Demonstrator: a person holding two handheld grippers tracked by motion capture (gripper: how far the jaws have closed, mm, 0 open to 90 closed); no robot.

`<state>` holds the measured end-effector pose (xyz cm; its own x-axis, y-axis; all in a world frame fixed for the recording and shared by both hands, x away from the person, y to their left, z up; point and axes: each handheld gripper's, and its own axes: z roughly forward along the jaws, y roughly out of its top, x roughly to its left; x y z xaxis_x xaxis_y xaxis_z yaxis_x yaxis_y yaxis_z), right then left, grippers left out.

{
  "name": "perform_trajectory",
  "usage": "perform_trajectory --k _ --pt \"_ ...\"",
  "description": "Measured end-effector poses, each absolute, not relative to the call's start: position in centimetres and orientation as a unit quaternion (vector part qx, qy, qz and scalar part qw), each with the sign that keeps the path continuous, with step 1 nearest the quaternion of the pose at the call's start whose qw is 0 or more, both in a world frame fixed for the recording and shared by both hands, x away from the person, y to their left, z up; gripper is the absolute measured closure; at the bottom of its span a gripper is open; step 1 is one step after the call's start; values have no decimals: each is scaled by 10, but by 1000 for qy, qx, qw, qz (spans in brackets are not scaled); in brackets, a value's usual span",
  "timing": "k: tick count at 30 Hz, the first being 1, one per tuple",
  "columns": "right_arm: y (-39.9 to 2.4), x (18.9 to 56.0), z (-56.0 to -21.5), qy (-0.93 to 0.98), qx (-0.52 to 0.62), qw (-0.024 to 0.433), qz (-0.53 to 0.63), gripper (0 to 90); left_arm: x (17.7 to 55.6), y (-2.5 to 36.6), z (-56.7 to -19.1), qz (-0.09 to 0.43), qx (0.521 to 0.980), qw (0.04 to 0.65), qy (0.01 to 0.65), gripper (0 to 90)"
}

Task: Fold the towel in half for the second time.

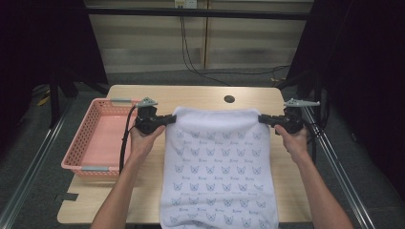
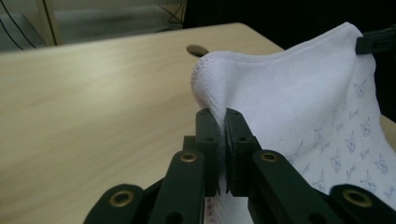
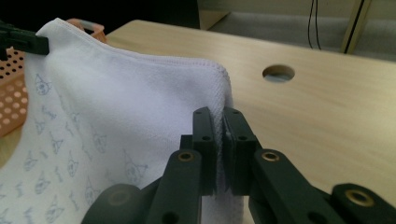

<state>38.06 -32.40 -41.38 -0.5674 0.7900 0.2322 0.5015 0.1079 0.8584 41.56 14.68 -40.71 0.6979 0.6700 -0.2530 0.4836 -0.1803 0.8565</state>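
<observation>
At the far left of the table (image 1: 200, 95) sits a pink perforated basket (image 1: 79, 143), its long side running along the table's left edge. Just beside it, the left gripper (image 1: 173, 118) has its jaws pressed together on the towel's (image 1: 217, 167) upper left corner; in the left gripper view (image 2: 222, 122) the white terry cloth bunches into a rounded fold right above the two black jaws that pinch it.

The towel stretches between the two tools, its top hem lifted off the wood and sagging slightly in the middle. It is white, with a stitched edge and rows of small pale blue butterfly-like motifs with tiny lettering between them. From the raised hem it slopes down toward the person, and its lower end reaches past the table's near edge.

A round hole (image 1: 229, 99) lies in the tabletop beyond the hem. At the right, the right gripper (image 1: 260, 119) pinches the upper right corner, jaws clamped on the hem in the right gripper view (image 3: 220, 120).
</observation>
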Motion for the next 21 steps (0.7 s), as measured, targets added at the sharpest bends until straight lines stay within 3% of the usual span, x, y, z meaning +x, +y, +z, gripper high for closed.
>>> perform_trajectory --k 15,21 --pt "-338 418 -345 711 455 195 500 857 446 128 -355 114 742 550 365 863" --pt "-337 422 -316 698 452 219 511 859 442 124 -345 121 736 561 358 864"
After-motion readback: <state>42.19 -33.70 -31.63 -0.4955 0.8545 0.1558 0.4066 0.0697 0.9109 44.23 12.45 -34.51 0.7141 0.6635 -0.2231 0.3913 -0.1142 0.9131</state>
